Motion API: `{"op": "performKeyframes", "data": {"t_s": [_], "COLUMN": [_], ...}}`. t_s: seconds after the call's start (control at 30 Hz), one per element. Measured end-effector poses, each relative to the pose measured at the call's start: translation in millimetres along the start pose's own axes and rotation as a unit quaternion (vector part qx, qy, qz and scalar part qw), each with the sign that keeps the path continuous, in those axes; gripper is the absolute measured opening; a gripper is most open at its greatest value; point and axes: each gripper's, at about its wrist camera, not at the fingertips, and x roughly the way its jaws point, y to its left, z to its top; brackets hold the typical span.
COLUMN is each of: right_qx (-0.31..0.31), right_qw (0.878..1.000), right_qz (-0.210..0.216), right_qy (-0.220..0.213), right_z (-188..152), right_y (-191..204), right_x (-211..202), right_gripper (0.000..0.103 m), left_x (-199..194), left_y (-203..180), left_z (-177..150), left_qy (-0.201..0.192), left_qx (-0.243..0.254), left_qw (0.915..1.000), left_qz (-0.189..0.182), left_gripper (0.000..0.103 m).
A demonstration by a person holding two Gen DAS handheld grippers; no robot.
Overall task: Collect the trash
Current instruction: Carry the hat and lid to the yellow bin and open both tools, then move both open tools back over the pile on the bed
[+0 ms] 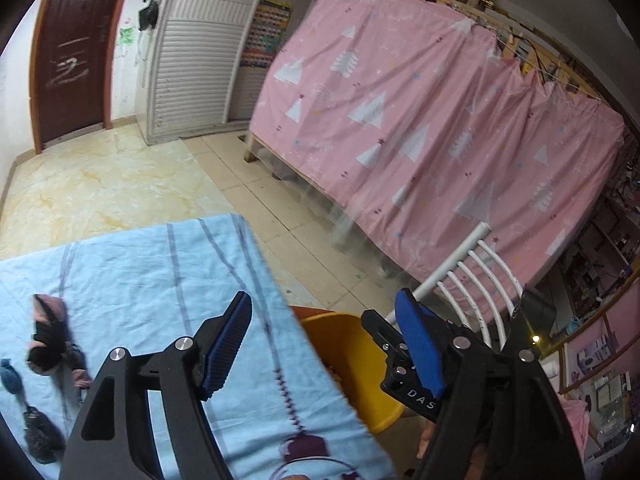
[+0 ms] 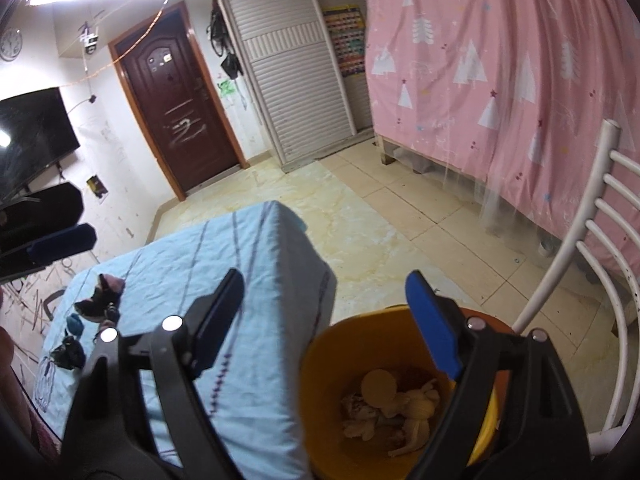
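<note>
Now your left gripper [image 1: 324,344] and right gripper [image 2: 324,322] both gape empty, round yellow plastic bin [image 2: 320,364] of pale scraps lower centre, dark scraps [image 2: 98,304] on blue-clothed bench [image 2: 256,248] at left.

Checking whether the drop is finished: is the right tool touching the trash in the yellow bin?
Apart. In the right wrist view the right tool stands open above the yellow bin, empty, with the trash down at the bottom.

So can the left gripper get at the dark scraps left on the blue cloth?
Probably yes: the left gripper is open and empty, and nothing lies between it and the dark scraps on the blue cloth.
</note>
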Motion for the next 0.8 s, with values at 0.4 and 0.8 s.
{"op": "performKeyframes", "data": {"t_s": [0.4, 0.8], "right_qx": [-0.062, -0.124], "right_qw": [0.997, 0.988], "right_qz": [0.045, 0.083], "right_qy": [0.016, 0.038], "right_z": [3, -3], "right_y": [87, 165], "right_x": [21, 37], "right_gripper": [0.080, 0.080], "left_x": [-59, -106], "left_y": [97, 195], "left_z": [1, -11], "left_qy": [-0.034, -0.040], "left_qx": [-0.038, -0.082], "left_qw": [0.9955, 0.9842], "left_qz": [0.079, 0.152], "left_gripper": [0.066, 0.066]}}
